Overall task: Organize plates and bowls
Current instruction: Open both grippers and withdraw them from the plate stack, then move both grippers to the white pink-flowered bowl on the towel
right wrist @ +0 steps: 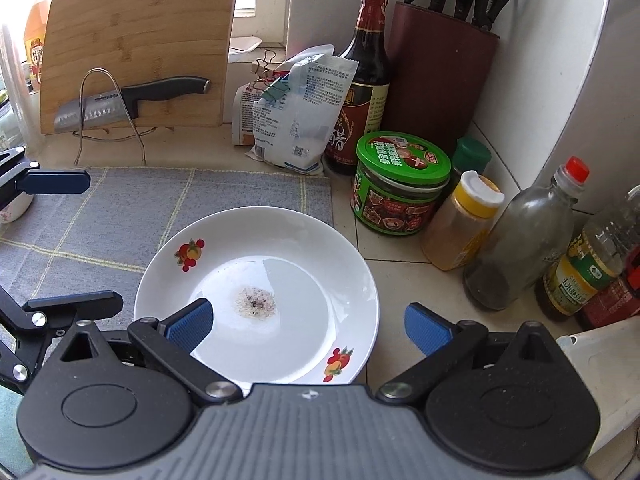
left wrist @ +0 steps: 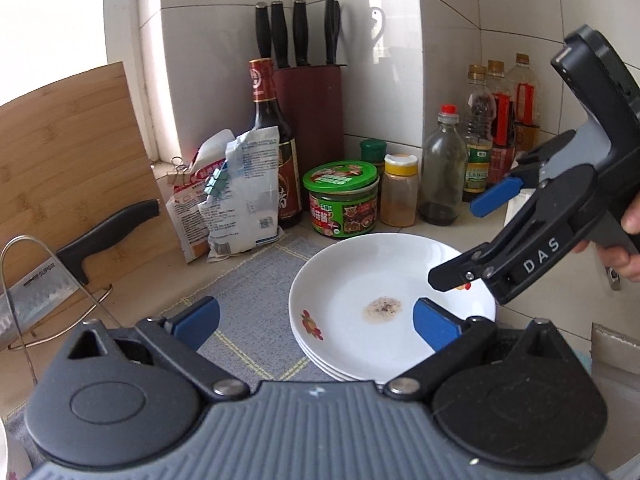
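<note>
Two grippers hover with released jaws: the right gripper (right wrist: 308, 322) spans the near rim of the stacked white plates (right wrist: 304, 280), while the left gripper (left wrist: 316, 322) has that stack just ahead toward its right finger. Beyond the jaws, a green-lidded jar (right wrist: 400, 184) stands on the desk (right wrist: 392, 264).

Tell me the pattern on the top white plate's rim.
Red-and-orange fruit motifs on the white round ceramic plate, clearest in the right wrist view.
</note>
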Demonstrator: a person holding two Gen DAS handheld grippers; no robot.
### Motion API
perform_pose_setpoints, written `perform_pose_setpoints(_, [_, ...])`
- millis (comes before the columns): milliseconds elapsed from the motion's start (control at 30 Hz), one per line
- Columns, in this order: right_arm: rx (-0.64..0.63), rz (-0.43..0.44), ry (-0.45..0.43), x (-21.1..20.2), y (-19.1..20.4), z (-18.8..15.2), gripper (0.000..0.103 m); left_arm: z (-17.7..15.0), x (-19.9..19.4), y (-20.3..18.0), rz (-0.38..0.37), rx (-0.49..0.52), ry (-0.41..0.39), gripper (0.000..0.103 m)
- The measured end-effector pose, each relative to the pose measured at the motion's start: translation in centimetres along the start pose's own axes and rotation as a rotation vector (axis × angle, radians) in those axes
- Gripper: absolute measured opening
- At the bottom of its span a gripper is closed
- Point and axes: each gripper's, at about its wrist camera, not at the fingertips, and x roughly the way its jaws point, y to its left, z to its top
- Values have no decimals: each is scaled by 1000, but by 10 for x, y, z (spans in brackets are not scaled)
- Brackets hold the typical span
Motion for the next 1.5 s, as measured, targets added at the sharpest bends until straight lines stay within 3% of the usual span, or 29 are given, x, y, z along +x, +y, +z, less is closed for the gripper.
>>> perform_pose_setpoints(167, [-25,24,-29,-2,9,-6,103,-8,-19,-1,83,-70,1,102])
perform_pose_setpoints(433, [-91,155,-72,1,39,-10,103,-33,-63,6,221,-166,-4,102])
perform_pose_setpoints(733, [-237,277,-71,6,114,0,103,-75,-114,44,367,-260,11,102])
perform_pose_setpoints(1033, [-324,352,-59,3,213,6,103,-130,-173,103,452,-325,36,102])
perform_pose_setpoints(1233, [-337,415,-64,0,279,5,103,-164,-204,149,482,-341,120,102])
perform_pose_setpoints(1500, [-383,442,-78,6,352,1,103,-195,-230,200,409,-350,189,102])
